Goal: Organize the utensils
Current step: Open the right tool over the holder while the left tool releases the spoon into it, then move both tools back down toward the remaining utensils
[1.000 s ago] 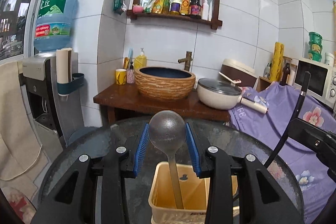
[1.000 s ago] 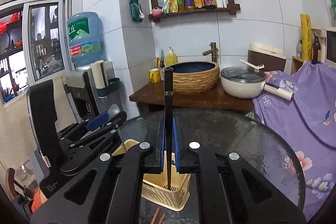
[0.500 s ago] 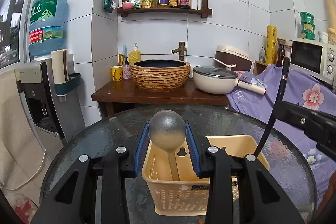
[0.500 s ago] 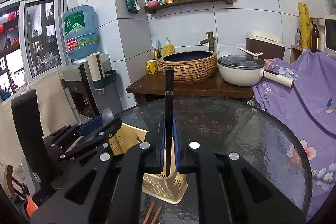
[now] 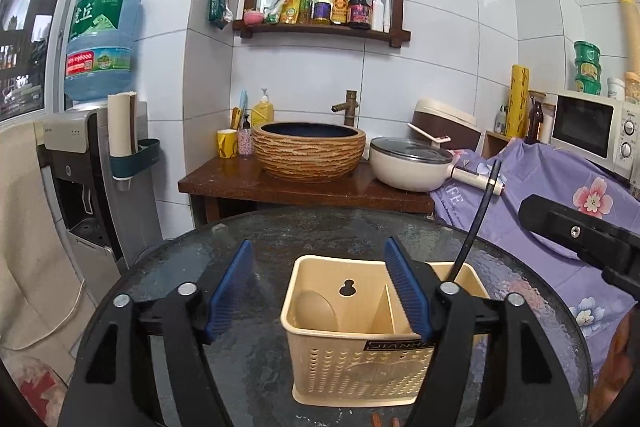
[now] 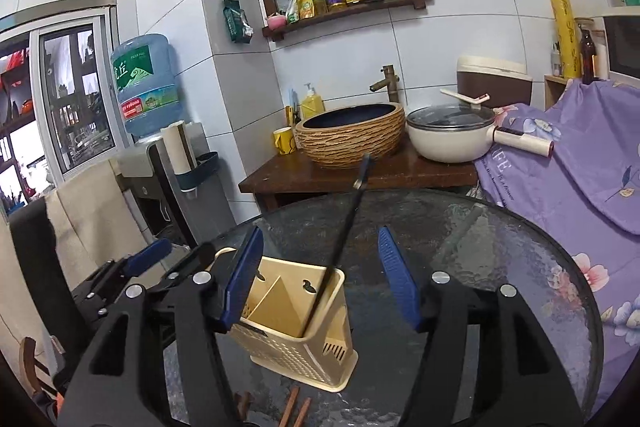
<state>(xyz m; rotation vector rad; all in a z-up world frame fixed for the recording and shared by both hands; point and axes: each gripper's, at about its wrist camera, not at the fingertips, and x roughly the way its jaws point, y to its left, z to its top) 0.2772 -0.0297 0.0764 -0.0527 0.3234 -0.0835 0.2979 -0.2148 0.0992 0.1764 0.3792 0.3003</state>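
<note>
While both tools are hanging above the round glass table [image 5: 280, 227], the left gripper [image 5: 318, 291] is gaping wide with nothing between its blue pads, and the right gripper [image 6: 320, 279] is likewise spread wide and gripping nothing. The beige utensil caddy [image 5: 360, 359] is sitting at the lower centre of the left view, and a ladle [image 5: 316, 311] is lying bowl-up in its left compartment. A black-handled utensil [image 6: 344, 239] is leaning out of the caddy's other compartment, its handle slanting toward the upper centre of the right view. A pair of reddish-brown chopsticks [image 6: 294, 407] is lying on the glass at the bottom edge, just in front of the caddy. The risk likely lies with that tall, tilted handle: a gripper reaching down for the chopsticks could be brushing it and tipping the light caddy, or sliding it across the smooth glass.
</note>
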